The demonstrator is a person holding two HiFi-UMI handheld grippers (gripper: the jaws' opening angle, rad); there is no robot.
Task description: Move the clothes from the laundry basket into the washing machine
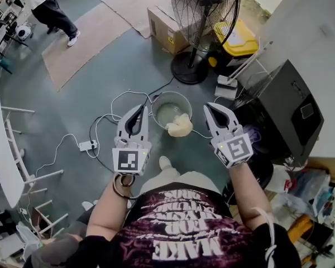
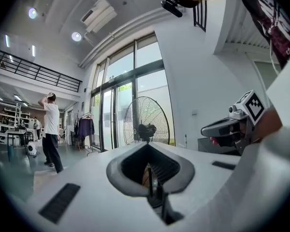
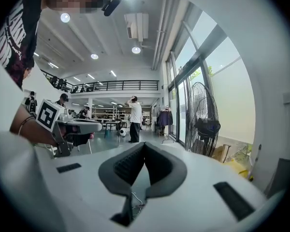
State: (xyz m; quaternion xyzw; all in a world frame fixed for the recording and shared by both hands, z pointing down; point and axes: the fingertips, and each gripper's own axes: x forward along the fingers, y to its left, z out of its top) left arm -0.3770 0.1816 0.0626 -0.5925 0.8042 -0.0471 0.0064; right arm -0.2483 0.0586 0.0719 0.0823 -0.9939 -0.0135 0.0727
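A round pale laundry basket (image 1: 170,109) stands on the grey floor ahead of me, with a cream cloth (image 1: 180,126) draped over its near rim. To its right is a black boxy washing machine (image 1: 285,110). My left gripper (image 1: 140,110) and right gripper (image 1: 211,109) are held side by side at chest height, high above the basket and pointing forward. Both are shut with nothing in them. The left gripper view shows its own closed jaws (image 2: 147,148) and the right gripper (image 2: 237,124) beside it. The right gripper view shows closed jaws (image 3: 144,148) and the left gripper (image 3: 63,125).
A large pedestal fan (image 1: 204,15) stands beyond the basket, with a cardboard box (image 1: 164,29) and a yellow-lidded tote (image 1: 234,41) near it. A power strip (image 1: 88,145) and cables lie left of the basket. A white table (image 1: 0,149) is at the left. A person (image 1: 44,7) stands far off.
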